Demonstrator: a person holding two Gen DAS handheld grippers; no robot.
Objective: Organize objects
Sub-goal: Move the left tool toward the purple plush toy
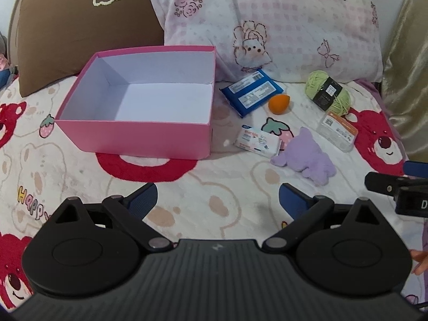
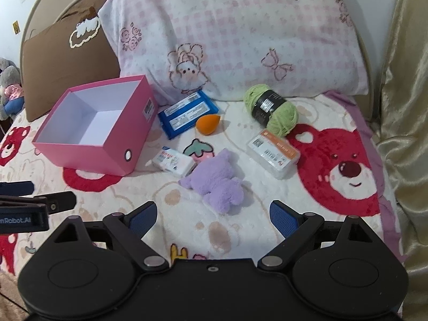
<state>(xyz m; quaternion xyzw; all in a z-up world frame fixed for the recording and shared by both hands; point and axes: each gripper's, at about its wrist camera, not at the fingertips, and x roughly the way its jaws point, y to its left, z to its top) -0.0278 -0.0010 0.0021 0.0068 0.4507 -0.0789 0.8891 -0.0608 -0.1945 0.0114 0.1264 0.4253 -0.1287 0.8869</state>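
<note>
- Bed covered by a fleecy blanket, cream, printed with red bears and strawberries; plush nap.
- At the head: a pink checked pillow and a brown cushion with a white cloud patch. A gold satin curtain hangs at the right edge.
- Pink box, rectangular card with a white inside, stands open-topped on the blanket at left, with nothing in it; a short side faces the loose items.
- Blue flat packet lies just right of the box, label side up, long axis slanting up to the right.
- Orange teardrop sponge, smooth, lies just beside the packet, tip to the right.
- Green yarn ball with a black paper band lies near the pillow, long axis slanting down to the right.
- Clear plastic case with an orange label sits just in front of the yarn.
- White tissue pack lies near the box's front corner, touching the purple plush toy, which is fuzzy and soft.
- Left tool: released, jaws spread wide, nothing between the blue ribbed pads, over bare blanket.
- Right tool: released, jaws wide, holding nothing, just short of the plush toy.
</note>
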